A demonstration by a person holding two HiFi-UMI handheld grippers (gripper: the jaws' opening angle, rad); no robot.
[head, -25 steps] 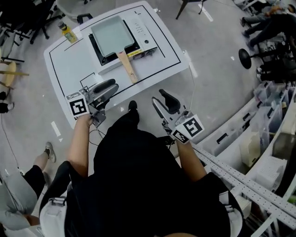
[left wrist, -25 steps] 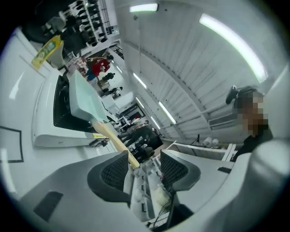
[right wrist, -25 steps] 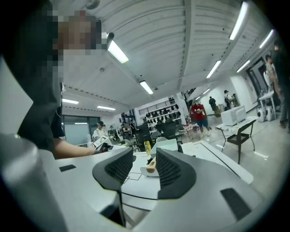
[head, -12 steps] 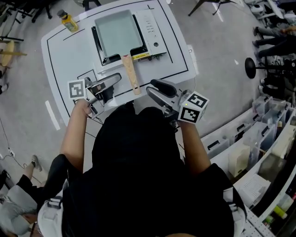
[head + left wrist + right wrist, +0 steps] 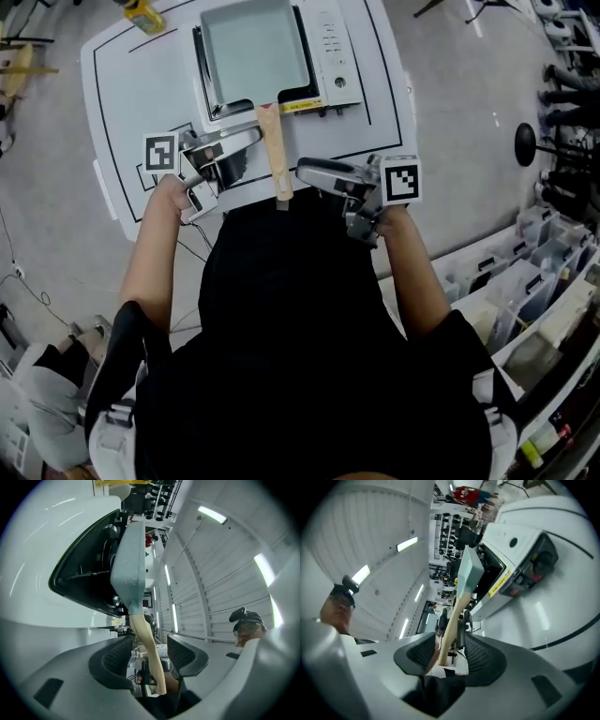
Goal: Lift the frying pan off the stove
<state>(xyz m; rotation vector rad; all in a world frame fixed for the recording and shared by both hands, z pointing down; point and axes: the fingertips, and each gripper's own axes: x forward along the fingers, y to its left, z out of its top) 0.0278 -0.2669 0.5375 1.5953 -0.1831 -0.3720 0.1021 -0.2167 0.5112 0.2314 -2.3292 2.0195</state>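
A pale grey-green rectangular frying pan sits on a black and white stove on the white table. Its wooden handle points back at me. My left gripper is at the handle's left side and my right gripper at its right. In the left gripper view the handle stands in the gap between the opening jaws of the left gripper, and no pad touches it. The right gripper likewise has its jaws opening with the handle between them, untouched.
A yellow bottle stands at the table's far left corner. Storage bins and shelving line the right side. A person's legs show at the lower left. Black outlines are marked on the tabletop.
Both grippers have moved forward over the table's near edge and closed in on the wooden handle from either side. The pan has not moved.
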